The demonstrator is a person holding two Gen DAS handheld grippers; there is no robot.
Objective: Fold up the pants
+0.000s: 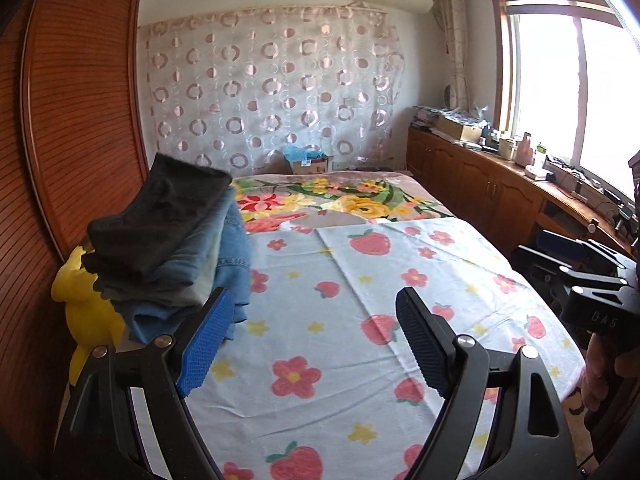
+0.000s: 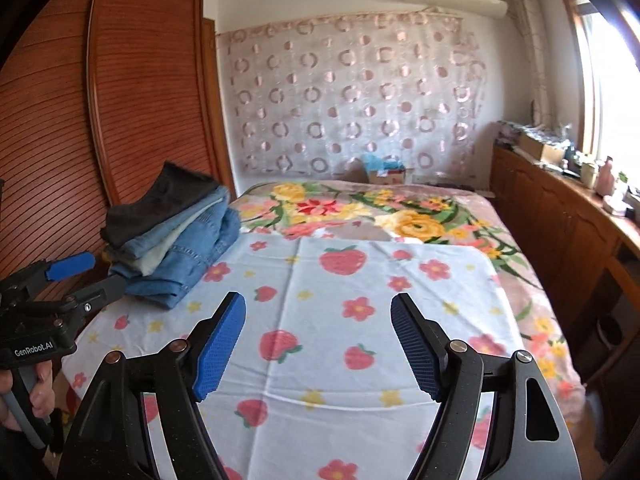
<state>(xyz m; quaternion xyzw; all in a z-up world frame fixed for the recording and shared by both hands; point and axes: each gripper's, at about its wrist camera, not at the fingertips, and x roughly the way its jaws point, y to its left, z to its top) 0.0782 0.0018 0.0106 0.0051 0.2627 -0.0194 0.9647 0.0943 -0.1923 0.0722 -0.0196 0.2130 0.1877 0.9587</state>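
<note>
**Both grippers empty above the bed, pants stacked at the left edge**

Nearest in each wrist view, the fingers are seen spread wide with nothing between them. The left gripper [image 1: 316, 344] is held over the strawberry-print sheet [image 1: 320, 360], its blue pad [image 1: 206, 344] just in front of the pile. The right gripper [image 2: 318, 346] is likewise held wide apart and empty over the middle of the sheet; no cloth is touched by either.

Further on, at the left side of the bed beside the wardrobe [image 1: 80, 112], the stack of folded pants [image 1: 172, 256] is found: a dark pair on top, pale and blue denim beneath. A yellow plush toy [image 1: 86, 304] is partly hidden under and behind it. No unfolded pair is seen laid out on the sheet, so the pile is judged to be finished work; whether another pair waits out of view cannot be told.

The denim is judged to be fairly heavy, soft yet thick at seams and waistband, and not slippery; the dark pair looks lighter and limper. A hold at the waistband corners or the hems is judged best, one in each gripper, since a pinch mid-leg would let the cloth sag and bunch.

Beyond, a floral blanket [image 1: 344, 196] is spread toward the curtained wall [image 1: 264, 92].
</note>
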